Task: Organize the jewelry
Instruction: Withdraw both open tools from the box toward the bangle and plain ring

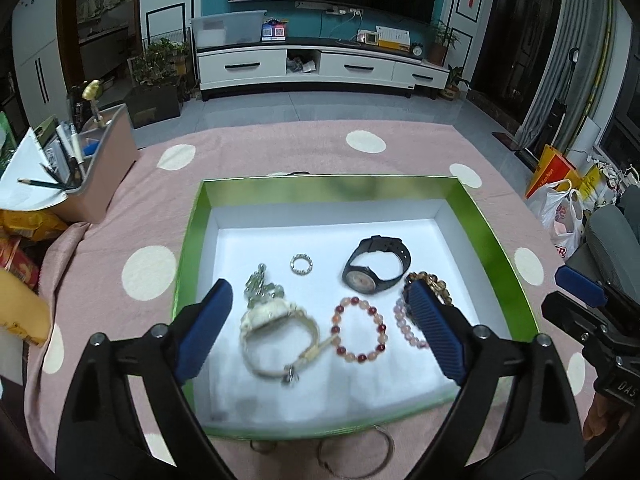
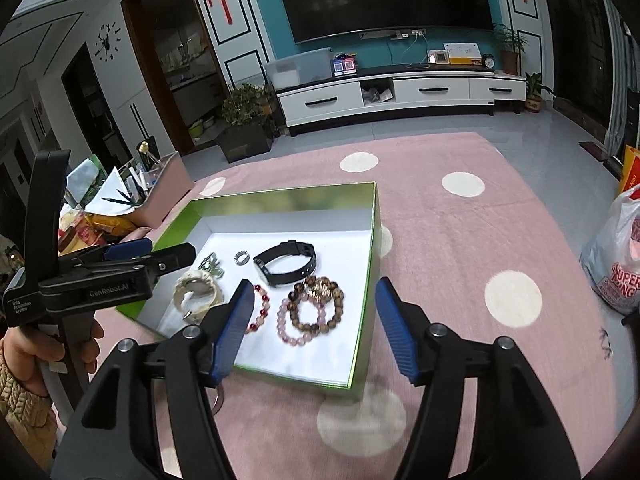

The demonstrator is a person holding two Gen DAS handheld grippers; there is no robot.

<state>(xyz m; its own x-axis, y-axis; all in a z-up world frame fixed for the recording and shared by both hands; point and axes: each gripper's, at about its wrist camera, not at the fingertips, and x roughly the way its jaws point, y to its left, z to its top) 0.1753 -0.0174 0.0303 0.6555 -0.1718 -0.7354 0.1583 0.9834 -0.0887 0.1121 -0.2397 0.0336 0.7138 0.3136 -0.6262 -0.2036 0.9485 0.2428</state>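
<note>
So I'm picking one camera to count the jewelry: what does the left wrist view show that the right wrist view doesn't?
Only the left wrist view shows thin metal bangles lying on the pink cloth outside the box's near edge, and the pale green bead strand clearly.

Only the right wrist view shows the brown bead bracelet and pink bead bracelet unblocked, plus the hand holding the left gripper.

Both show the green box, black watch, white watch, small ring and red bead bracelet. Both grippers are open and empty.
</note>
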